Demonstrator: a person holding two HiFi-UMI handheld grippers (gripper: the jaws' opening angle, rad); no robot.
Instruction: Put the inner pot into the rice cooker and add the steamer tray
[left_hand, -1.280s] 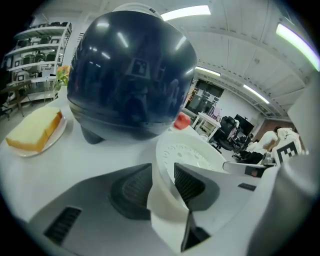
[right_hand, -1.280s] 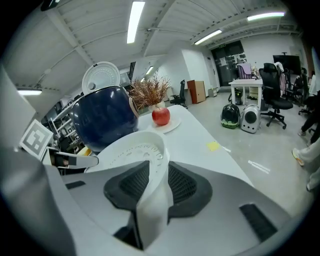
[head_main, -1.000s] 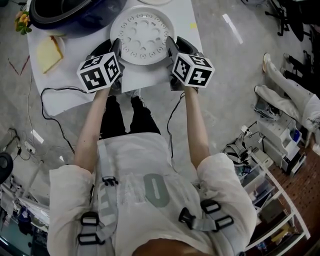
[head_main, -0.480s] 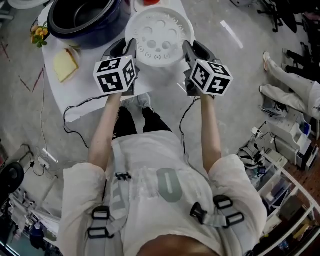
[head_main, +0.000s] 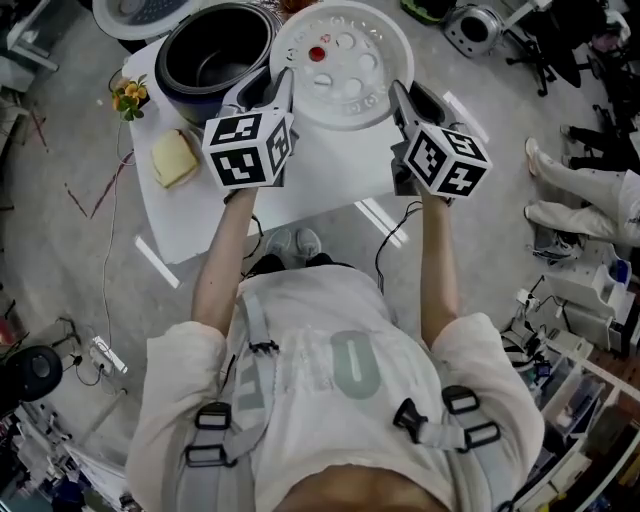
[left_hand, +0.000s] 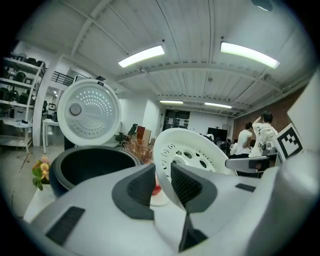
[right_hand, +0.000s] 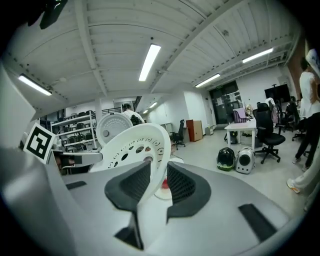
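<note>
L gripper (left_hand: 162, 167) & R gripper (right_hand: 159, 166) clamped on opposite rims of steamer tray (head_main: 342, 62), near rice cooker (head_main: 176, 72). Thin-edge grip: may slip or tilt w/ uneven lowering, or clip cooker rim.

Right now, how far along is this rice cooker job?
Done, it seems: the dark inner pot sits inside the open rice cooker. In hand: the left gripper and right gripper clamp the white steamer tray by opposite edges, beside the cooker. Left: setting the tray into the pot.
</note>
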